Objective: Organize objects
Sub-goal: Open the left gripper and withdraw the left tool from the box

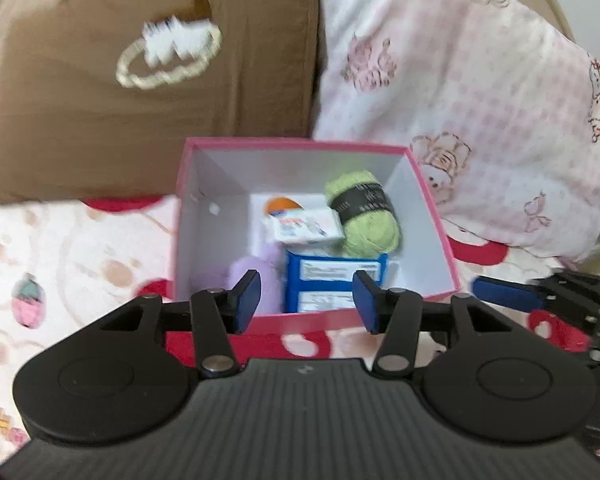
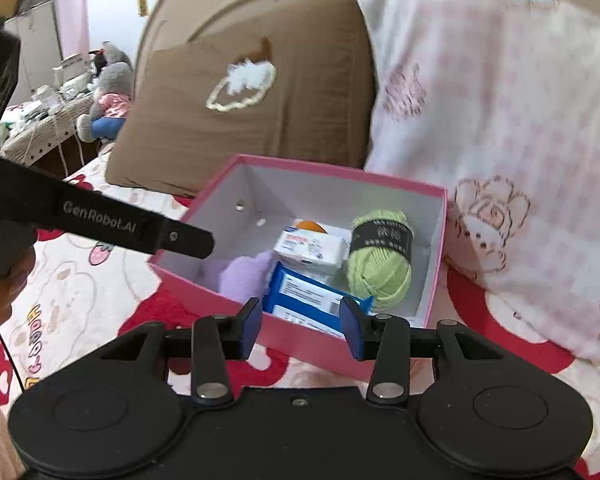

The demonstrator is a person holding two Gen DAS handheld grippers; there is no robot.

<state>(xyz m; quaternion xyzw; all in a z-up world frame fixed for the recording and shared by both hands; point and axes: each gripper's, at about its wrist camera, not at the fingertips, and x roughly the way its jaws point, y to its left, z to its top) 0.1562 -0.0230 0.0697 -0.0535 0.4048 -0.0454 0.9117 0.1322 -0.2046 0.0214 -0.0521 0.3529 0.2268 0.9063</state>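
A pink box (image 1: pixel 300 322) with a white inside sits on a patterned bedspread. In it lie a green yarn ball (image 1: pixel 364 212), a blue packet (image 1: pixel 336 280), a white packet (image 1: pixel 304 226), a lilac soft thing (image 1: pixel 256 276) and an orange item (image 1: pixel 282 204). My left gripper (image 1: pixel 306 300) is open and empty just before the box's near wall. The box (image 2: pixel 438 240) also shows in the right wrist view with the yarn (image 2: pixel 380 256) and blue packet (image 2: pixel 312 292). My right gripper (image 2: pixel 300 326) is open and empty at the near wall.
A brown pillow (image 1: pixel 148 80) and a pink-print pillow (image 1: pixel 480 112) stand behind the box. The right gripper's fingertip (image 1: pixel 504 294) shows at the right edge of the left view. The left gripper's arm (image 2: pixel 100 220) crosses the right view. A cluttered table (image 2: pixel 48 120) stands far left.
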